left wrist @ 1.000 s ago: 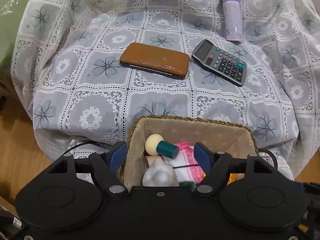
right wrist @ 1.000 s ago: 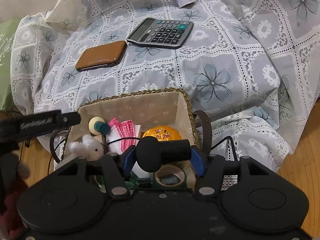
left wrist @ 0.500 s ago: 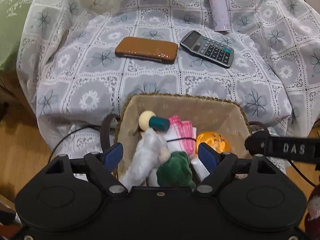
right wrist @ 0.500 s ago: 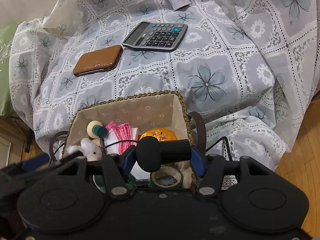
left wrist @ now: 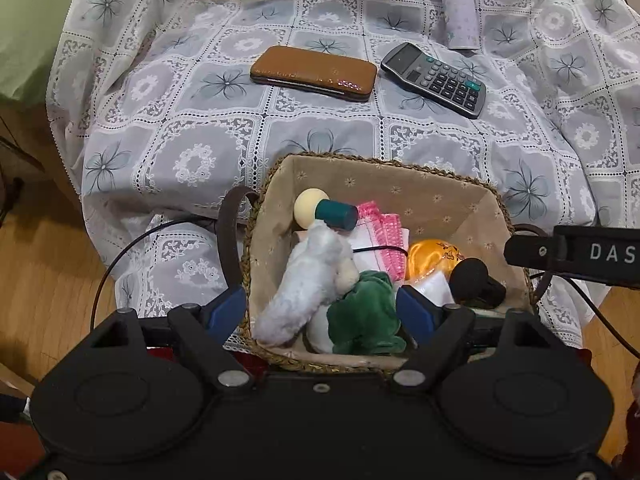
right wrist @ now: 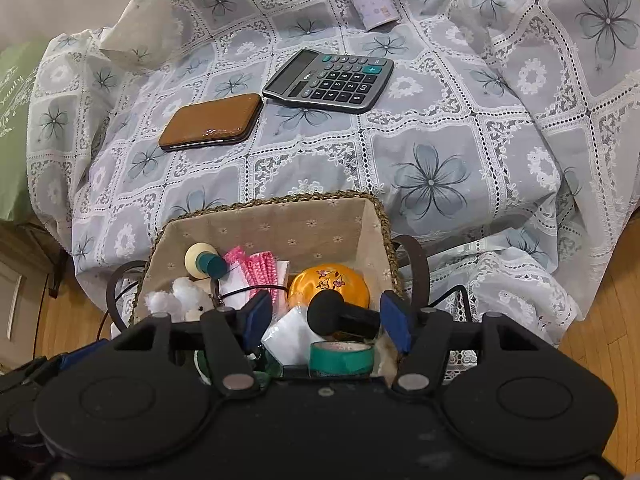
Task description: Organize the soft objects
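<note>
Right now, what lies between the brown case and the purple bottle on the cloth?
A grey calculator lies between the brown case and the purple bottle, clearest in the left wrist view.

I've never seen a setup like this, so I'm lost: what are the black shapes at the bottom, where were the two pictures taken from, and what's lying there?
There is no robot. A person holds a tool with a two-finger claw in each hand, and a camera on each tool looks along its fingers. The black shapes are those tools. One picture is from the left claw, the other from the right claw.

Both hang over a woven basket of soft toys and oddments. Beyond it, on a flowered cloth, lie a brown case, a calculator and a lilac bottle.

Both claws have just been opening and grip nothing. A white plush toy lies loose between the left one's fingers, and a black foam-tipped stick between the right's.
</note>
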Demonstrator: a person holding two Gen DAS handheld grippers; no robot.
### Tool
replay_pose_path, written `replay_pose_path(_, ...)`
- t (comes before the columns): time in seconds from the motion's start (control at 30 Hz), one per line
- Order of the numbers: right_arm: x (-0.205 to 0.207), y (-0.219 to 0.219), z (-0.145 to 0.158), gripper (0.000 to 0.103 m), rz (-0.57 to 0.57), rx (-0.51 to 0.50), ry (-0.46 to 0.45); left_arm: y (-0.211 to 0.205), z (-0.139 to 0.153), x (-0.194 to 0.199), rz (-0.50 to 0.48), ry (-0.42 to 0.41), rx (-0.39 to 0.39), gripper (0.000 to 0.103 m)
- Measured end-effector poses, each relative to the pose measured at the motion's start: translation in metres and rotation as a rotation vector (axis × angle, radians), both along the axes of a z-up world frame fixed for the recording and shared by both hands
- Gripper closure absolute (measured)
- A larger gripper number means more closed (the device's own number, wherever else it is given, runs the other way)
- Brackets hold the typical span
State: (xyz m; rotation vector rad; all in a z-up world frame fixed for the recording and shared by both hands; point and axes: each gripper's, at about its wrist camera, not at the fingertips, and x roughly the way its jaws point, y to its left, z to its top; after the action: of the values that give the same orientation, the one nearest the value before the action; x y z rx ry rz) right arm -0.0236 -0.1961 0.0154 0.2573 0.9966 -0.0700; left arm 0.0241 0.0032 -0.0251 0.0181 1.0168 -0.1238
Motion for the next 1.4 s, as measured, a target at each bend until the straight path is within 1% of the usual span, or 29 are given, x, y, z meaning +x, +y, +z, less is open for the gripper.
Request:
replay_pose_path(0.2, -0.006, -0.001, 0.003, 0.041, -0.001, -0.049, -0.015, 0.000, 0.001, -0.001, 0.002, 0.001, -0.002, 0.024)
replay_pose_path(0.53, -0.017, -0.004, -0.002, 0.039, 0.006, -0.101, 0.004, 0.001, 0.002, -0.002, 0.007, -0.006, 0.007, 0.024)
replay_pose_path(0.7, -0.020, -0.007, -0.004, 0.038, 0.005, -0.093, 0.015, 0.001, 0.003, -0.003, 0.009, -0.011, 0.013, 0.024)
replay_pose_path(1.03, -0.024, -0.008, -0.001, 0.036, 0.007, -0.095, 0.008, 0.000, 0.009, -0.007, 0.015, -0.035, 0.038, 0.024)
replay_pose_path(1.27, -0.027, -0.010, -0.001, 0.036, 0.015, -0.092, 0.018, -0.004, 0.010, -0.007, 0.008, -0.030, 0.067, 0.023)
replay_pose_path(1.4, -0.028, -0.011, -0.002, 0.036, 0.019, -0.099, 0.022, -0.004, 0.011, -0.009, 0.010, -0.036, 0.067, 0.023)
